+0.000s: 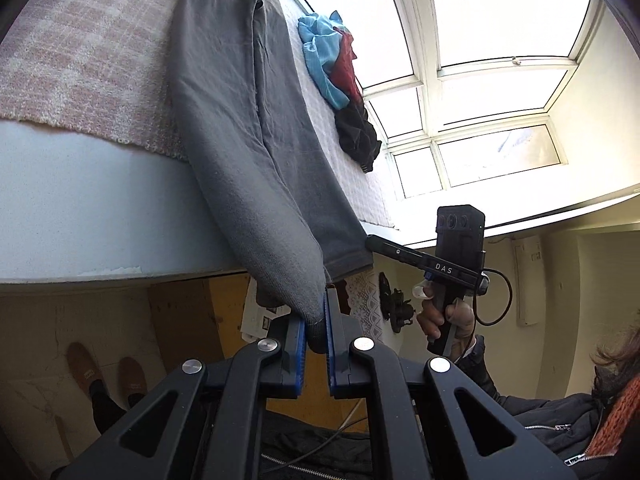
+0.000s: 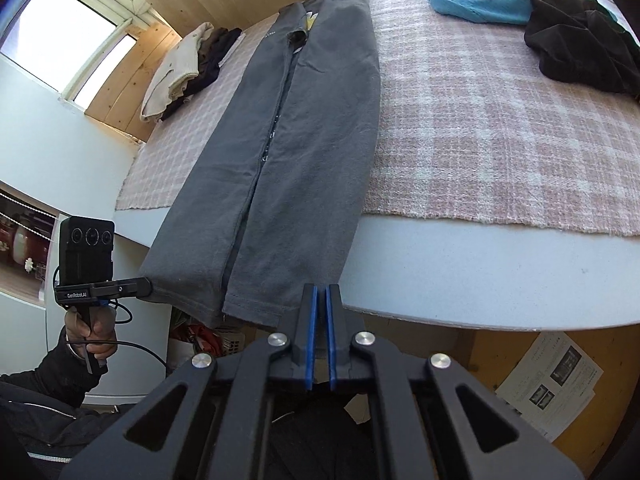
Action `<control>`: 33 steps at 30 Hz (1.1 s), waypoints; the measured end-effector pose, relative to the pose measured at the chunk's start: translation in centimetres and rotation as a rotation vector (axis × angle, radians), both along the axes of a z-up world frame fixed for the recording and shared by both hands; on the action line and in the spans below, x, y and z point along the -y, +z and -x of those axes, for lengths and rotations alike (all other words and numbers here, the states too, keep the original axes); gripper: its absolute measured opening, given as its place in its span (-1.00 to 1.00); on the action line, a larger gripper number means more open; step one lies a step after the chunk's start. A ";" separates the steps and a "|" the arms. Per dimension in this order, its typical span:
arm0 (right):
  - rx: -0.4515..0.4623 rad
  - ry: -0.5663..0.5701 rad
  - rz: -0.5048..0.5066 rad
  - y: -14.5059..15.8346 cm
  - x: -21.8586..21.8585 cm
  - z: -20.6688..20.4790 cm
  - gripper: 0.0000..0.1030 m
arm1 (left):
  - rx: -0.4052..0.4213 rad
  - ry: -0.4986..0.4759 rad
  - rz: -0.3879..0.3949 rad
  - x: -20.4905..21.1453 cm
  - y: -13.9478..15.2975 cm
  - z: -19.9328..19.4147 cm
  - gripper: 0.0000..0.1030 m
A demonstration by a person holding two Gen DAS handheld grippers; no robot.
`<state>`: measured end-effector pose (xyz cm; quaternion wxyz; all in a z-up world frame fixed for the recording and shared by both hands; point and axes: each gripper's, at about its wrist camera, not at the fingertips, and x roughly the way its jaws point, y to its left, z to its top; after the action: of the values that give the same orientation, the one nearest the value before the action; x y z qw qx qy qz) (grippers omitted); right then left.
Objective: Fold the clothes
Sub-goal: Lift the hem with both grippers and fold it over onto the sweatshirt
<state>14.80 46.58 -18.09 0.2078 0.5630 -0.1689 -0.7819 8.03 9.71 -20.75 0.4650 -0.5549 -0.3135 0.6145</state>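
A long grey garment (image 2: 288, 152), folded lengthwise, lies across the pink plaid cloth (image 2: 480, 140) on the white table (image 2: 460, 272), its hem hanging over the near edge. In the left wrist view my left gripper (image 1: 316, 314) is shut on one hem corner of the grey garment (image 1: 240, 140), the cloth bunched between its blue pads. My right gripper (image 2: 321, 289) has its blue pads closed at the other hem corner, which runs in behind them. Each view shows the opposite gripper: the right gripper (image 1: 370, 241) and the left gripper (image 2: 147, 283) both bite the hem.
A loose pile of blue, red and black clothes (image 2: 528, 4) lies at the table's far right. A folded stack (image 2: 188, 64) sits far left by a wooden panel. A sheet of paper (image 2: 552, 384) lies on the floor below. The person's feet in brown shoes (image 1: 104, 372) stand under the table edge.
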 end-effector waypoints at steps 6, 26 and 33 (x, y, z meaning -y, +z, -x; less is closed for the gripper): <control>-0.019 -0.128 0.194 2.3 -1.8 2.1 -0.91 | 0.018 0.024 -0.080 -0.2 2.4 4.6 -0.87; 0.240 -0.099 0.163 -2.9 1.4 6.4 -0.31 | 0.028 0.071 -0.039 -0.7 2.1 13.9 -0.87; 0.200 -0.045 0.092 -4.7 7.3 4.1 -0.31 | 0.025 0.028 -0.026 -0.6 1.8 13.3 -0.87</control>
<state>10.75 39.30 -22.82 0.1981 0.6242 -0.2370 -0.7176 -5.27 10.35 -18.94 0.4597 -0.5520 -0.3351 0.6096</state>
